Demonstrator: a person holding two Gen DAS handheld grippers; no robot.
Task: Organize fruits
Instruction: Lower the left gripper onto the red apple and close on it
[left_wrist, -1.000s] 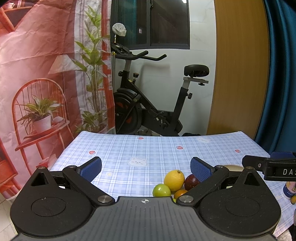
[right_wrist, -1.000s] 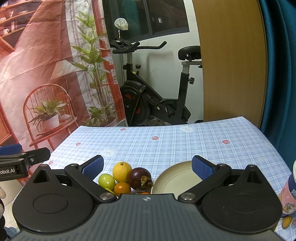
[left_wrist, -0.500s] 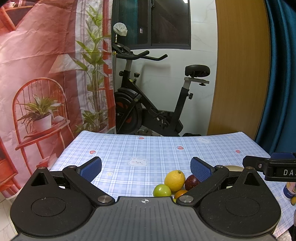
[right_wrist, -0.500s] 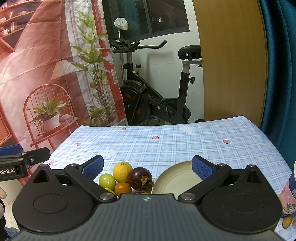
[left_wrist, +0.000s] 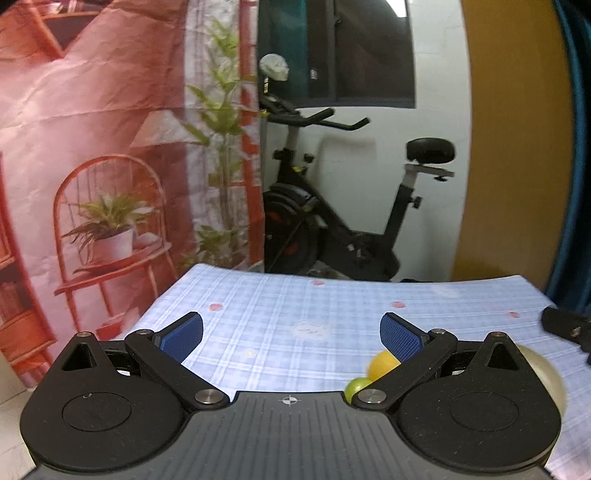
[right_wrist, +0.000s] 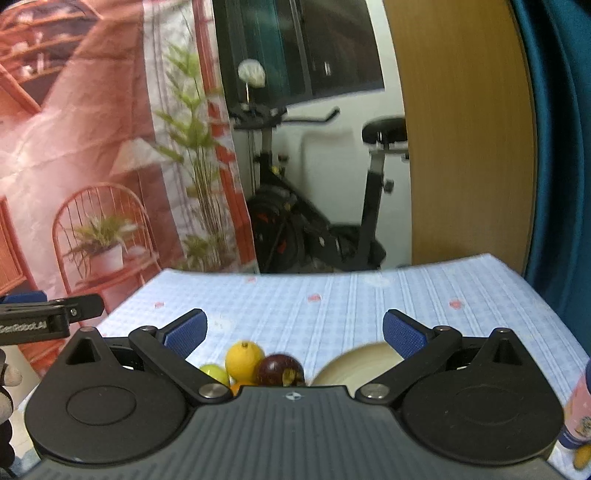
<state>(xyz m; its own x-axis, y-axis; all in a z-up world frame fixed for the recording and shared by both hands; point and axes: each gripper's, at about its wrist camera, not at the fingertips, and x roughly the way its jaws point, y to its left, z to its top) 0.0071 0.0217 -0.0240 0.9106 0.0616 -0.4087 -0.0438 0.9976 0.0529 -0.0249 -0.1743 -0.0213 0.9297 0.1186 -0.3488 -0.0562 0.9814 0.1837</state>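
Note:
A small heap of fruit lies on the blue checked tablecloth (right_wrist: 332, 306): a yellow lemon (right_wrist: 243, 360), a dark purple mangosteen (right_wrist: 279, 370), a green lime (right_wrist: 214, 373) and a sliver of an orange (right_wrist: 238, 387). A cream plate (right_wrist: 354, 365) sits just right of the heap. My right gripper (right_wrist: 293, 332) hangs open above and behind the fruit, holding nothing. In the left wrist view the lemon (left_wrist: 380, 363) and lime (left_wrist: 355, 386) peek out behind the right finger, and the plate (left_wrist: 543, 369) is at the far right. My left gripper (left_wrist: 291, 334) is open and empty.
A pink patterned bottle (right_wrist: 578, 410) stands at the table's right edge with a small yellow piece (right_wrist: 583, 456) beside it. An exercise bike (left_wrist: 343, 229) stands beyond the table's far edge. The other gripper's tip (right_wrist: 48, 317) shows at far left, with a gloved hand (right_wrist: 7, 387).
Both views have shifted and blurred. In the left wrist view the fruit slid right and lower, partly behind the finger. In the right wrist view the fruit sits closer to centre. Both jaws stayed open.

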